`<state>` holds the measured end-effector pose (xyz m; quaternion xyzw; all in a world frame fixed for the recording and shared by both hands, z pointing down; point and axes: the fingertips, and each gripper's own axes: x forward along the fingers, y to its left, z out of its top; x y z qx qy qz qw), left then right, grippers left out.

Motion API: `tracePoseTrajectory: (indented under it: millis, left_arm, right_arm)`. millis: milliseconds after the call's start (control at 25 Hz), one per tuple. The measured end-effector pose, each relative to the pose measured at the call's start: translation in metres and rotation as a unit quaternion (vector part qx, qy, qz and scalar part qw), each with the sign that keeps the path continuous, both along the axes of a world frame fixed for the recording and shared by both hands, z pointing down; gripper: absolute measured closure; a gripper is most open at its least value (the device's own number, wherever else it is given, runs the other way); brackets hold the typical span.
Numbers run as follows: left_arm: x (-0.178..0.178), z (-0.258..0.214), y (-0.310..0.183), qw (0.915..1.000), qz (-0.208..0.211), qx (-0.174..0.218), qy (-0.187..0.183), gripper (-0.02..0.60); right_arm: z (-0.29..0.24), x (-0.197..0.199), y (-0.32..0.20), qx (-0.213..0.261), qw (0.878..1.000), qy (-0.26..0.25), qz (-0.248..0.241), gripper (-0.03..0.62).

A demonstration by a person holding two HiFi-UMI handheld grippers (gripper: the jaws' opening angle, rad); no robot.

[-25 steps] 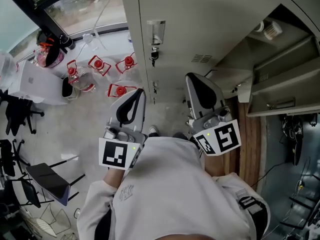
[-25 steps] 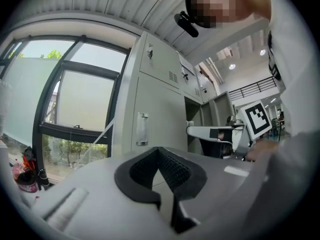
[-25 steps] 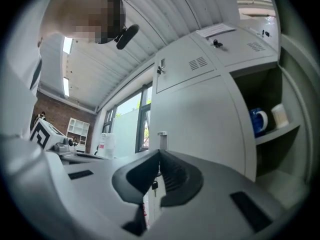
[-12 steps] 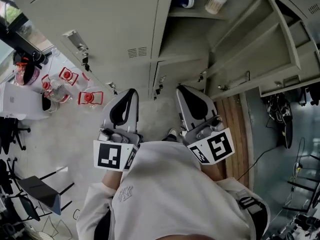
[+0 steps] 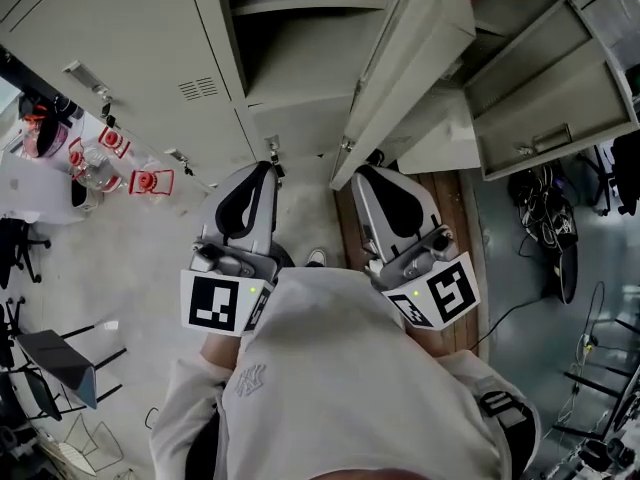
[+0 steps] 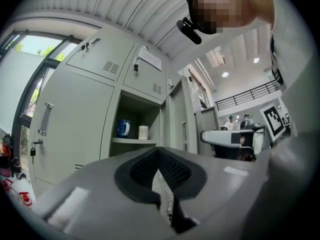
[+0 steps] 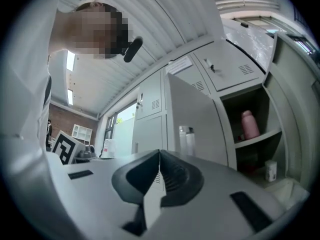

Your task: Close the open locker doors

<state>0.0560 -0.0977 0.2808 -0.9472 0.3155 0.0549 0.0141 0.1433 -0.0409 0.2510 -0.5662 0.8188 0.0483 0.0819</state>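
Although the open locker door [image 5: 405,68] stands swung out just ahead, the left gripper [image 5: 264,171] and right gripper [image 5: 366,175] are held low, clear of it, each claw pressed together on nothing, presumably so a blunt tip can be used for pushing.

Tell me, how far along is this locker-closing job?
Hardly begun, by the look of it. The left door is shut. Nothing is in hand: the left gripper and right gripper are both shut, empty and touching no door. Still to do: the middle door and the right door both stand wide open.
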Motion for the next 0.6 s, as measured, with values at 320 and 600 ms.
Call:
tracePoseTrajectory:
  millis: [320, 600]
  left_arm:
    - [0.024, -0.02, 0.013, 0.9993, 0.003, 0.036, -0.004, 0.574]
    - [0.021, -0.018, 0.012, 0.9992, -0.014, 0.037, -0.011, 0.574]
  right_arm:
    - [-0.015, 0.043, 0.015, 0.034, 0.999, -0.011, 0.006, 0.582]
    - [-0.01, 0.044, 0.001, 0.015, 0.999, -0.006, -0.037, 0.577]
